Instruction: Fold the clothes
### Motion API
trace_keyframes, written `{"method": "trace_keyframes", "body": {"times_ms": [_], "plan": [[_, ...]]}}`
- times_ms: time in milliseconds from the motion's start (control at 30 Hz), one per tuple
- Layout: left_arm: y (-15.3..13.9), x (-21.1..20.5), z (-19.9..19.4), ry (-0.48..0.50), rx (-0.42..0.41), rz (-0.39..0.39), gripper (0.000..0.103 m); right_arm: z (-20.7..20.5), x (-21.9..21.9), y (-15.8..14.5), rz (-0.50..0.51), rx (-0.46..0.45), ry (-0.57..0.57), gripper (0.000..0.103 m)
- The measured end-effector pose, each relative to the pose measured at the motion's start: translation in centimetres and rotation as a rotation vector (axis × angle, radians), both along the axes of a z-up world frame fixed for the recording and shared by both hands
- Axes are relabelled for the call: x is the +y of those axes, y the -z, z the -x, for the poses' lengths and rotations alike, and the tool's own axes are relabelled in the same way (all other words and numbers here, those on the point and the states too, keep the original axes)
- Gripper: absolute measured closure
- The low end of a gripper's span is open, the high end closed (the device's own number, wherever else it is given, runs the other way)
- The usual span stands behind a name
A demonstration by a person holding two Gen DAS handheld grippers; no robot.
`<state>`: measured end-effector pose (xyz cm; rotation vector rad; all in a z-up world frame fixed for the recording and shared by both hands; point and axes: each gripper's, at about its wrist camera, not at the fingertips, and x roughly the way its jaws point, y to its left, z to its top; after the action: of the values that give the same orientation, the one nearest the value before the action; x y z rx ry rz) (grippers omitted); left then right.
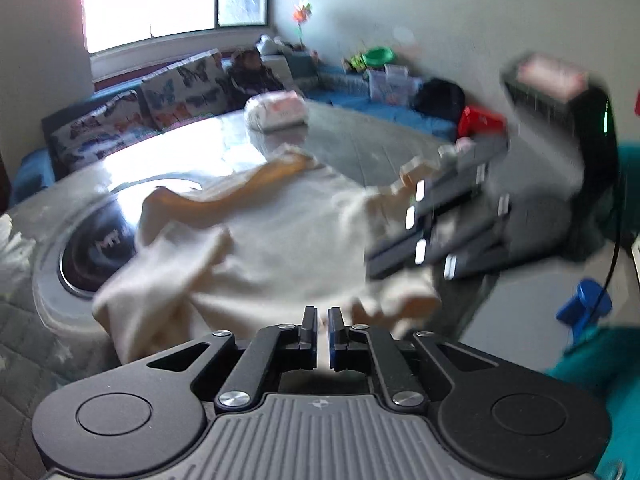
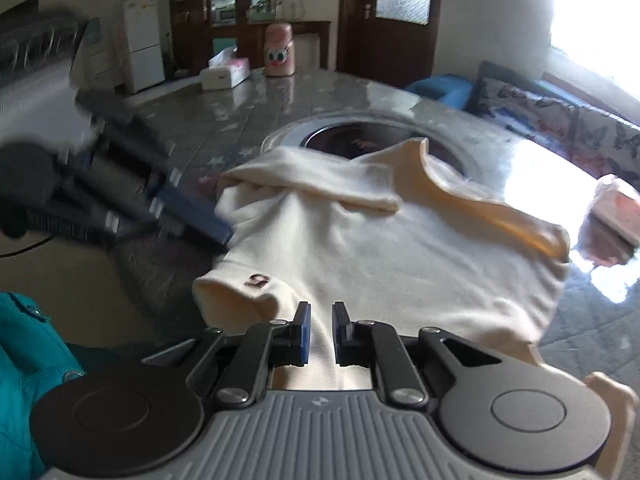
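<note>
A cream-white garment (image 1: 260, 240) lies crumpled on the grey table, partly over a round metal burner plate. In the right wrist view the garment (image 2: 400, 248) shows a small dark logo on a cuff. My left gripper (image 1: 323, 334) is nearly closed with cream cloth between its pads at the garment's near edge. My right gripper (image 2: 321, 334) has its jaws a little apart with a fold of the garment running between them. Each gripper shows blurred in the other's view: the right gripper (image 1: 408, 184) at the cloth's right edge, the left gripper (image 2: 224, 236) at its left edge.
The round burner plate (image 2: 340, 136) sits in the table (image 1: 360, 148) behind the garment. A tissue pack (image 1: 278, 110) lies further back. A tissue box (image 2: 224, 72) and a pink jar (image 2: 280, 50) stand at the far end. A sofa with butterfly cushions (image 1: 160, 96) runs behind.
</note>
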<state>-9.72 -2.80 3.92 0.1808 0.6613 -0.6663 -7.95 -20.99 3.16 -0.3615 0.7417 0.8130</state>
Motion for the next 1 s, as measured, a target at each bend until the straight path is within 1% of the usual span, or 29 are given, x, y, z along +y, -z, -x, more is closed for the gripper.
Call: {"method": "trace_keyframes", "body": {"times_ms": [100, 167, 300, 333, 400, 467, 533, 600, 667, 733, 767, 833, 900, 1000], "plan": [[0.2, -0.1, -1.7, -0.039, 0.011, 0.026, 0.097, 0.1, 0.8, 0.9, 0.012, 0.017, -0.032, 0.093], [1.3, -0.4, -2.8, -0.057, 0.047, 0.027, 0.097, 0.4, 1.1, 1.3, 0.02, 0.02, -0.053, 0.093], [3.3, -1.0, -3.9, -0.061, 0.101, -0.028, 0.097, 0.8, 0.9, 0.9, 0.014, 0.016, -0.075, 0.092], [3.7, -1.1, -4.1, -0.06, 0.111, -0.044, 0.097, 0.6, 0.6, 0.6, 0.001, 0.013, -0.063, 0.092], [3.4, -1.0, -4.5, -0.07, 0.1, -0.044, 0.096, 0.2, 0.2, 0.1, -0.028, 0.008, -0.038, 0.091], [2.6, -0.8, -5.3, -0.102, 0.07, -0.038, 0.095, -0.4, 0.3, 0.3, -0.043, 0.016, -0.025, 0.09], [2.0, -0.8, -6.5, -0.158, 0.037, -0.045, 0.089, -1.0, 0.5, 0.6, -0.058, 0.024, -0.012, 0.089], [1.9, -1.0, -8.2, -0.21, 0.006, -0.066, 0.088, -1.4, 0.9, 1.0, -0.069, 0.045, -0.014, 0.089], [2.3, -1.4, -9.7, -0.235, 0.0, -0.088, 0.085, -1.3, 1.4, 1.5, -0.059, 0.054, -0.035, 0.089], [2.7, -1.8, -11.2, -0.258, -0.004, -0.11, 0.079, -1.3, 1.7, 1.7, -0.051, 0.055, -0.047, 0.088], [3.1, -2.1, -11.7, -0.26, -0.005, -0.122, 0.078, -1.3, 1.8, 1.8, -0.05, 0.055, -0.05, 0.087], [3.8, -2.6, -12.6, -0.262, -0.007, -0.145, 0.072, -1.5, 1.7, 1.9, -0.055, 0.065, -0.047, 0.086], [4.4, -3.1, -13.3, -0.269, -0.007, -0.158, 0.071, -1.7, 1.6, 2.0, -0.057, 0.073, -0.043, 0.085], [4.8, -3.3, -13.6, -0.26, -0.001, -0.15, 0.071, -1.7, 1.6, 2.0, -0.058, 0.078, -0.043, 0.083]]}}
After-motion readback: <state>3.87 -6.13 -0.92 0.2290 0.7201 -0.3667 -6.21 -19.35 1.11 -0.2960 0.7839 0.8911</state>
